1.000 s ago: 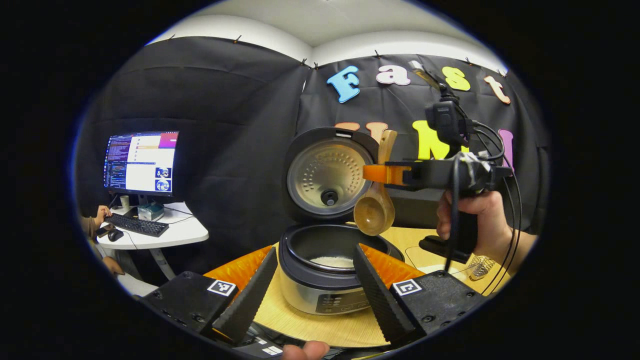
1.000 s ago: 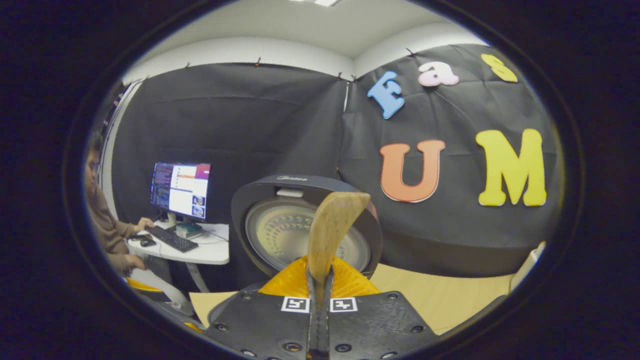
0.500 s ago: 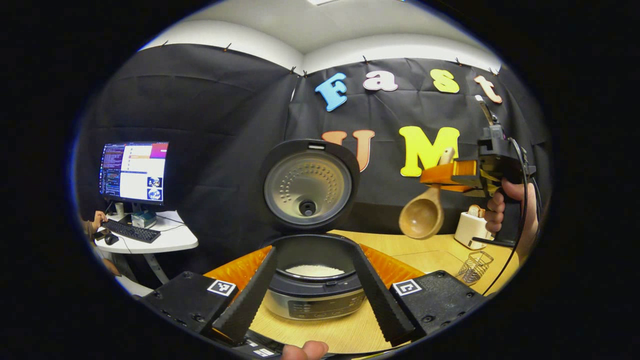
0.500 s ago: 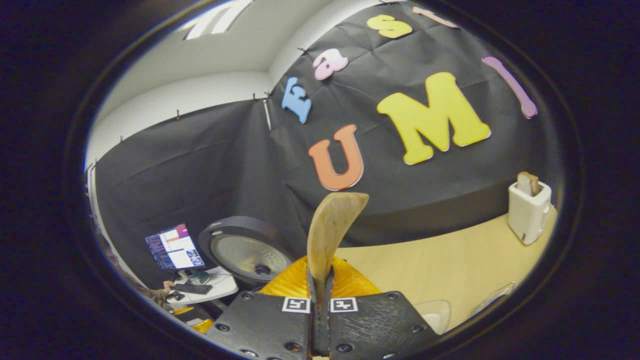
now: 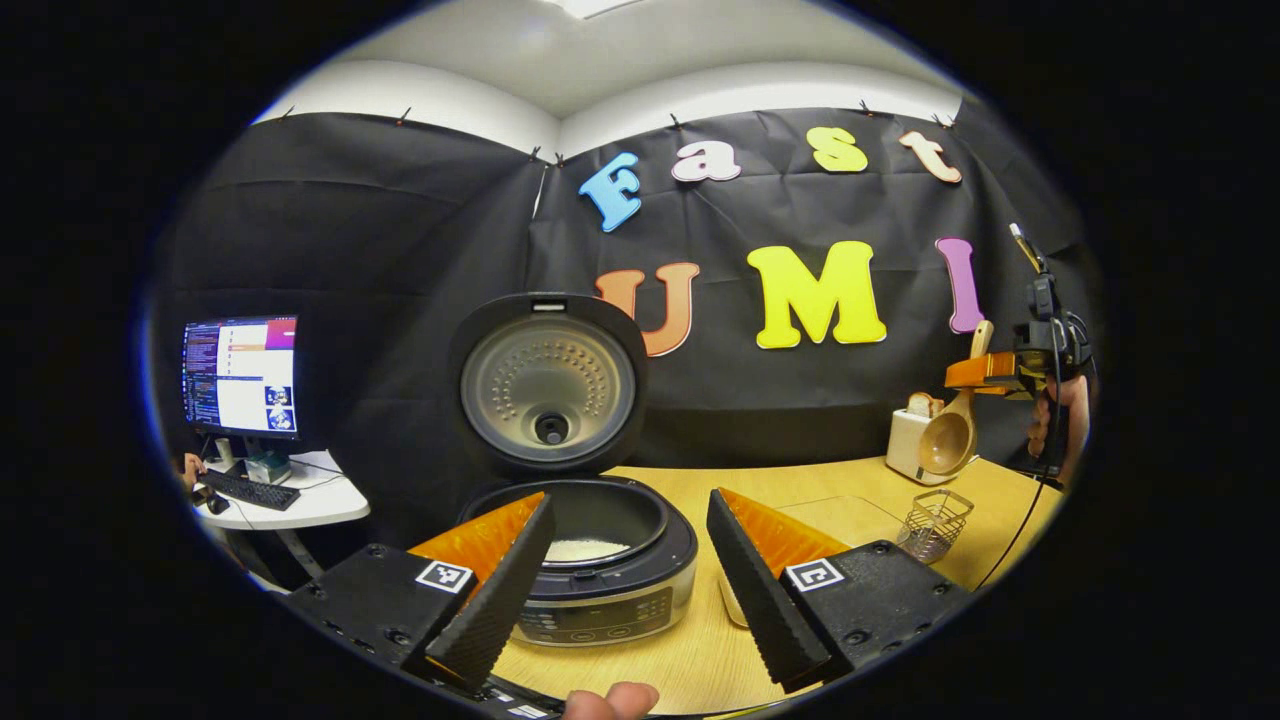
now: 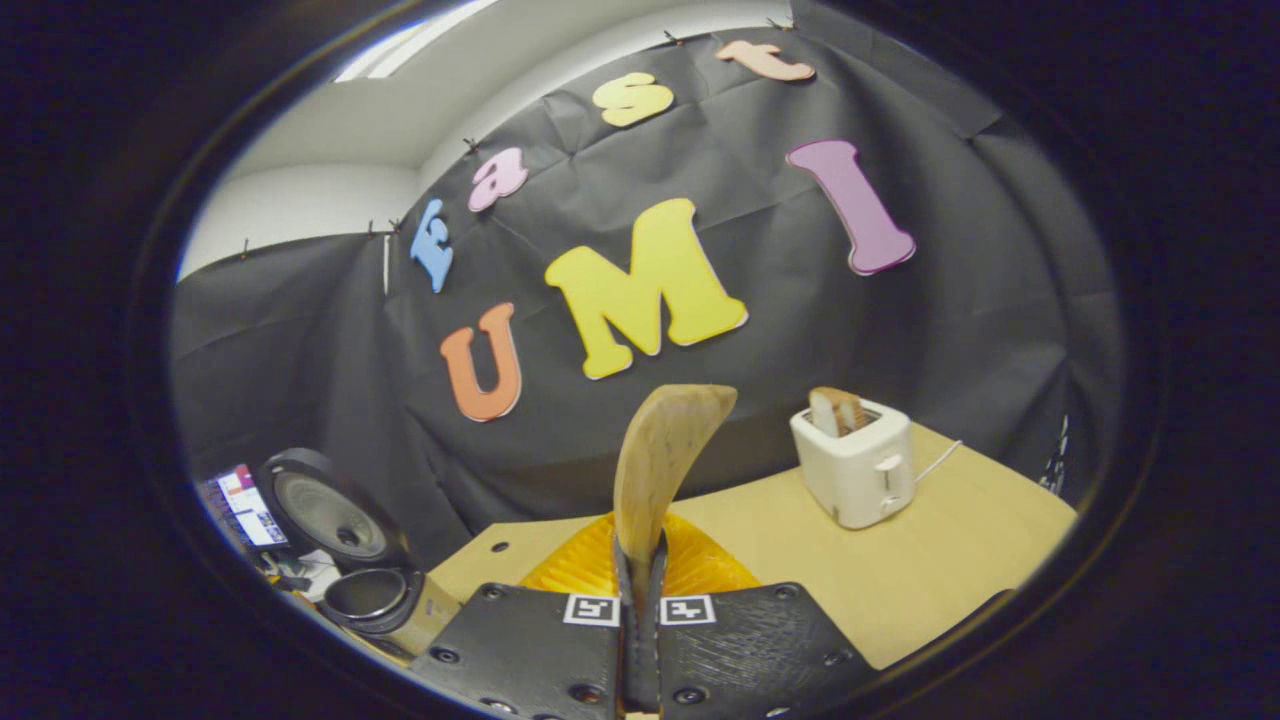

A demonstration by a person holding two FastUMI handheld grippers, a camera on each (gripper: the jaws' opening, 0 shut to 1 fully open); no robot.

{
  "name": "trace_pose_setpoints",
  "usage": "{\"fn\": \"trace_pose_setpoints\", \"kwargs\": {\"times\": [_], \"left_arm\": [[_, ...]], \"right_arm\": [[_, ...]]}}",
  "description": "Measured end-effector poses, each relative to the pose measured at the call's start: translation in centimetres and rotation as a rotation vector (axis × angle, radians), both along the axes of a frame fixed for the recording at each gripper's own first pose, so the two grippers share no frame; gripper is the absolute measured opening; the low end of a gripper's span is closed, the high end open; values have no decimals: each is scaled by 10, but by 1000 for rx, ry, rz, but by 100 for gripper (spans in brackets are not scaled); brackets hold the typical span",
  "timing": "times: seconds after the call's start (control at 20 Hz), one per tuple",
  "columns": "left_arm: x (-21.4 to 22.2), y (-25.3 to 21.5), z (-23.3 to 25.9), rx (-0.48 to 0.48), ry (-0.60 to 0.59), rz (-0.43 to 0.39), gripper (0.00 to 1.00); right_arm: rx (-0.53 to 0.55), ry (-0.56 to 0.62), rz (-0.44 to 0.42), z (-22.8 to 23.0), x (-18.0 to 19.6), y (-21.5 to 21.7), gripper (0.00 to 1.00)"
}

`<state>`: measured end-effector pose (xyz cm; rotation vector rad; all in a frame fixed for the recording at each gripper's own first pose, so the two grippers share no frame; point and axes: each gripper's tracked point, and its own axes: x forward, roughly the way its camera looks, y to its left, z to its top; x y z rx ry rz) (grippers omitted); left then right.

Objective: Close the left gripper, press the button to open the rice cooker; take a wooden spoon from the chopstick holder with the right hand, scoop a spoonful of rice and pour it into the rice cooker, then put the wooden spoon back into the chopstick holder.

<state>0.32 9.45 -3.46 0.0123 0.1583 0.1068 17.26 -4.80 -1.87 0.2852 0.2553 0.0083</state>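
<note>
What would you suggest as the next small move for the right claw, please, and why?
Probably lower the right claw toward the wire holder. It is shut on the wooden spoon, whose bowl looks empty and hangs above and just beyond the holder, while rice already lies in the open cooker.

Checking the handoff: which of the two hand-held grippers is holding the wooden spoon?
The right hand-held gripper: its fingers are shut on the wooden spoon handle. The left hand-held gripper is open, with nothing between its fingers.
</note>
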Motion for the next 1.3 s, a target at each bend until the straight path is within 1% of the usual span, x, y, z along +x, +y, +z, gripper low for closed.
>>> {"fn": "trace_pose_setpoints", "kwargs": {"times": [0.15,0.3,0.5,0.55,0.7,0.85,1.05,1.15,1.2,1.25,1.3], "left_arm": [[0,-4,1,8,-1,-9,98],[-2,-5,1,-14,-1,-21,98],[-5,2,4,-13,-6,-9,98],[-5,3,4,-16,-7,-6,98],[-5,7,5,-28,-9,-4,98],[-7,10,6,-33,-9,4,98],[-7,10,7,-35,-8,-1,98],[-7,10,6,-30,-3,0,98],[-8,10,7,-29,-3,1,98],[-8,11,7,-29,-4,1,98],[-8,10,8,-29,-5,0,98]], "right_arm": [[-56,7,-39,-19,-3,-15,0],[-110,17,-44,-43,-4,-15,0],[-205,7,-53,-70,-2,-11,0],[-209,11,-53,-76,-2,-10,0],[-172,31,-59,-96,-1,-7,0],[-173,55,-66,-113,-1,-8,0],[-158,77,-69,-127,-2,-6,0],[-147,97,-73,-136,-2,-7,1],[-141,104,-76,-139,-2,-8,3],[-133,109,-74,-141,-2,-9,4],[-118,94,-57,-136,-3,-5,5]]}}
